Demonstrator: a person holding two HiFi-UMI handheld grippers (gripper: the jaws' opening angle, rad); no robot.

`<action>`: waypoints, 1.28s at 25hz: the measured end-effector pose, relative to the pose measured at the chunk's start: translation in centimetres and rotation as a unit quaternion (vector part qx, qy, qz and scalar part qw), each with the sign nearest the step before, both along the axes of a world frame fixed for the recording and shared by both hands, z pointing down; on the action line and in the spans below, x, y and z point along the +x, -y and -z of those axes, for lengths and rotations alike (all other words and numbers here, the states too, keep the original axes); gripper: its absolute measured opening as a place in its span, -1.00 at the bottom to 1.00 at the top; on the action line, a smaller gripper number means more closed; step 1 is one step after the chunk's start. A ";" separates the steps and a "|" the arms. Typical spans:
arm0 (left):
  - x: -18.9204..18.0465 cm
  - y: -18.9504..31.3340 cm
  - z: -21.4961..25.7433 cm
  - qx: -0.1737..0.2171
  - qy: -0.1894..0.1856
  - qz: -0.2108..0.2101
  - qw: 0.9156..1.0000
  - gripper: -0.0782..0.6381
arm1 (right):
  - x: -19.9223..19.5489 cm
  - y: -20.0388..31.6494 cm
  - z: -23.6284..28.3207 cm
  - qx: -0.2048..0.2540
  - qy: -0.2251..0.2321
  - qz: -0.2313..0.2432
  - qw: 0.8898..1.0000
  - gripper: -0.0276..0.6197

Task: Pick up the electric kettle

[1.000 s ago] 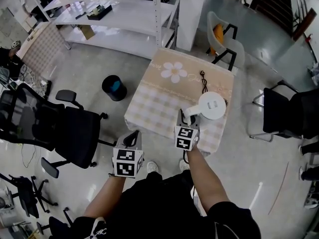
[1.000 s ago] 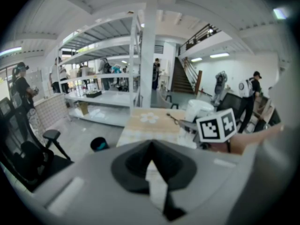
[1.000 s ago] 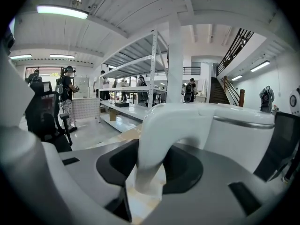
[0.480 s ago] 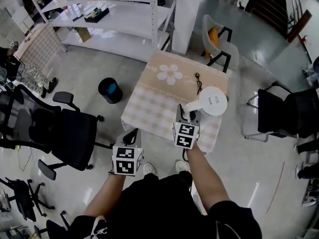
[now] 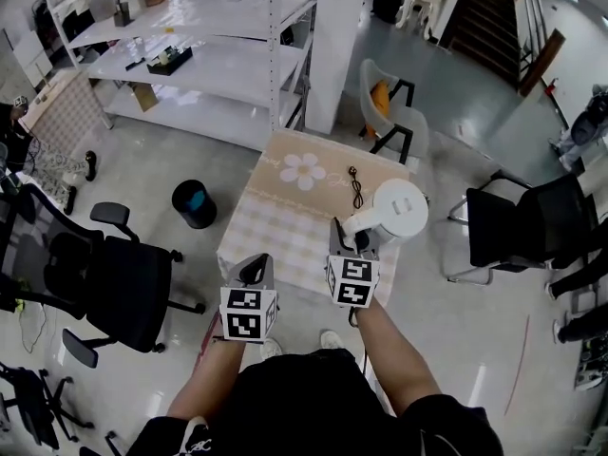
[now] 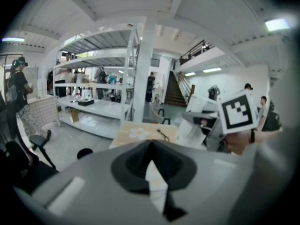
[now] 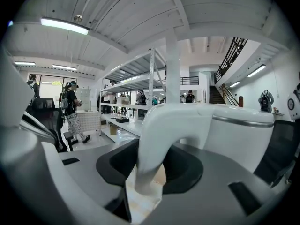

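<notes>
The white electric kettle point(image 5: 399, 207) hangs above the right side of the small table point(image 5: 275, 221), seen from above in the head view. My right gripper point(image 5: 351, 240) is shut on its curved white handle point(image 7: 157, 135), which fills the gap between the jaws in the right gripper view, with the kettle body point(image 7: 241, 135) just beyond. My left gripper point(image 5: 253, 272) hovers off the table's near edge, holding nothing, its jaws close together. From the left gripper view the kettle point(image 6: 197, 122) shows at the right, beside the right gripper's marker cube point(image 6: 239, 111).
A black cable point(image 5: 356, 184) lies on the flower-patterned tablecloth. A black bin point(image 5: 194, 203) stands left of the table, office chairs point(image 5: 104, 278) further left and a black chair point(image 5: 518, 226) to the right. White shelving point(image 5: 190, 55) and a grey chair point(image 5: 394, 112) stand behind.
My right gripper has risen with the kettle, which now appears clear of the tabletop. My left gripper has lifted a little and come nearer the table's edge.
</notes>
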State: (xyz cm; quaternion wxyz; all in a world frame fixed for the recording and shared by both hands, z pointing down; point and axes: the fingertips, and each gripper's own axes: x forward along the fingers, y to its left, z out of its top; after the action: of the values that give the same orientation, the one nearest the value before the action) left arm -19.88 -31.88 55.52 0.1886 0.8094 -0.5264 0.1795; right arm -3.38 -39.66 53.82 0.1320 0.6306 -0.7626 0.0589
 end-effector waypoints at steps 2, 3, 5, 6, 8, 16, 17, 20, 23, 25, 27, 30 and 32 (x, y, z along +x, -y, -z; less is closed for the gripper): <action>0.8 0.3 0.5 0.004 -0.009 -0.002 1.000 -0.78 | 0.2 -1.0 1.1 0.004 -0.004 0.003 1.000 -0.47; 1.2 0.5 0.7 0.006 -0.014 -0.004 1.000 -0.78 | 0.3 -1.4 1.6 0.006 -0.007 0.004 1.000 -0.47; 2.2 0.9 1.0 0.006 -0.025 -0.008 1.000 -0.78 | 0.6 -2.1 2.3 0.008 -0.013 0.005 1.000 -0.47; 2.8 1.0 1.0 0.005 -0.030 -0.011 0.999 -0.79 | 0.9 -2.5 2.6 0.009 -0.014 0.006 1.000 -0.47; 4.1 1.1 1.2 0.006 -0.036 -0.019 0.999 -0.79 | 1.4 -3.2 2.7 0.006 -0.013 0.006 1.000 -0.47; 8.1 1.2 2.1 0.021 -0.031 -0.040 0.998 -0.78 | 3.4 -5.1 2.6 -0.004 0.003 0.011 1.000 -0.47; 8.2 1.3 2.2 0.020 -0.030 -0.041 0.998 -0.79 | 3.6 -5.1 2.5 -0.005 0.004 0.010 1.000 -0.47; 8.5 1.4 2.2 0.017 -0.027 -0.043 0.999 -0.78 | 3.8 -5.1 2.2 -0.009 0.002 0.013 1.000 -0.46; 8.8 1.3 2.1 0.017 -0.022 -0.045 0.999 -0.78 | 3.7 -5.3 1.5 -0.010 -0.007 0.017 1.000 -0.46; 8.9 1.3 1.9 0.017 -0.019 -0.046 0.999 -0.78 | 3.7 -5.3 1.3 -0.012 -0.004 0.017 1.000 -0.46; 8.8 1.4 2.0 0.017 -0.017 -0.047 0.999 -0.79 | 3.7 -5.2 1.3 -0.014 0.005 0.016 1.000 -0.46; 8.9 1.2 1.9 0.016 -0.015 -0.051 0.998 -0.78 | 3.8 -5.3 1.0 -0.018 0.012 0.017 1.000 -0.45; 9.0 0.9 1.7 0.014 -0.013 -0.054 0.998 -0.79 | 3.8 -5.6 0.6 -0.020 0.015 0.021 0.999 -0.45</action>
State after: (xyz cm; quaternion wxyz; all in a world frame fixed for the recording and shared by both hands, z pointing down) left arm -10.92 -32.77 53.82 0.1744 0.8412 -0.4822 0.1718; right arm 0.37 -34.07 53.18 0.1346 0.6107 -0.7761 0.0808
